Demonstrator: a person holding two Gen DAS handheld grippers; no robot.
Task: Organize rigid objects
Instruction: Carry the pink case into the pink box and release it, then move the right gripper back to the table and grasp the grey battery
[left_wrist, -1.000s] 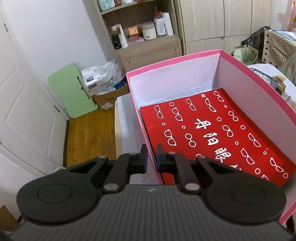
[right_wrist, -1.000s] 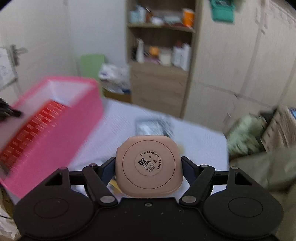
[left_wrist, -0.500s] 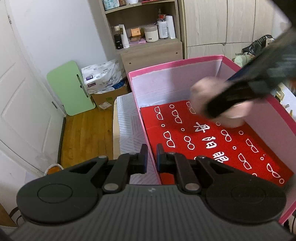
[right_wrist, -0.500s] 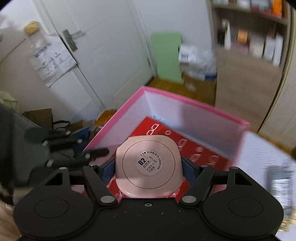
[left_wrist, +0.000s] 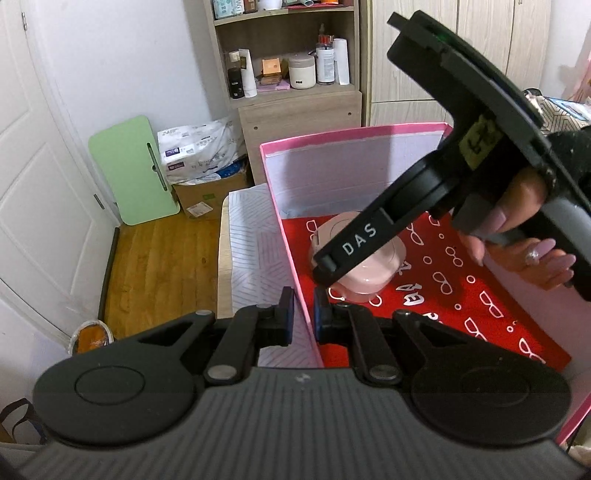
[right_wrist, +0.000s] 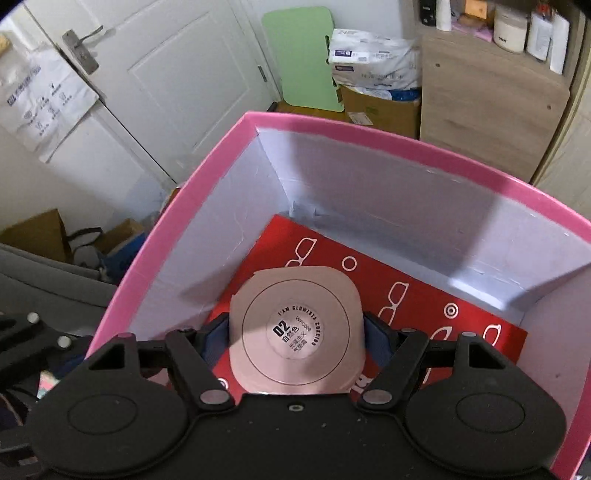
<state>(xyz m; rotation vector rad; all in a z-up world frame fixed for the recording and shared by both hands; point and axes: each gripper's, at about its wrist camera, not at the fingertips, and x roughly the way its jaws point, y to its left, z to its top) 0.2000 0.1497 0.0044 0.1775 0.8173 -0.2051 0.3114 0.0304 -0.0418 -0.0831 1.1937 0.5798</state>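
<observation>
A pink box (left_wrist: 354, 133) (right_wrist: 332, 127) with pale inner walls holds a flat red box printed with white glasses (left_wrist: 458, 291) (right_wrist: 417, 291). My left gripper (left_wrist: 303, 314) is shut on the box's left wall. My right gripper (right_wrist: 295, 332) is shut on a pink rounded compact case (right_wrist: 295, 328), label up, held low inside the box over the red box. In the left wrist view the case (left_wrist: 369, 273) sits under the right gripper's finger (left_wrist: 354, 243); I cannot tell whether it touches the red box.
The box rests on a white patterned table (left_wrist: 247, 243). Beyond are a wood floor (left_wrist: 162, 266), a green board (left_wrist: 133, 170), a cardboard carton (left_wrist: 207, 192), a shelf unit with bottles (left_wrist: 291, 70) and a white door (right_wrist: 155, 85).
My right gripper carried the pink case from above the table into the pink box and lowered it toward the red box. My left gripper kept its hold on the wall.
</observation>
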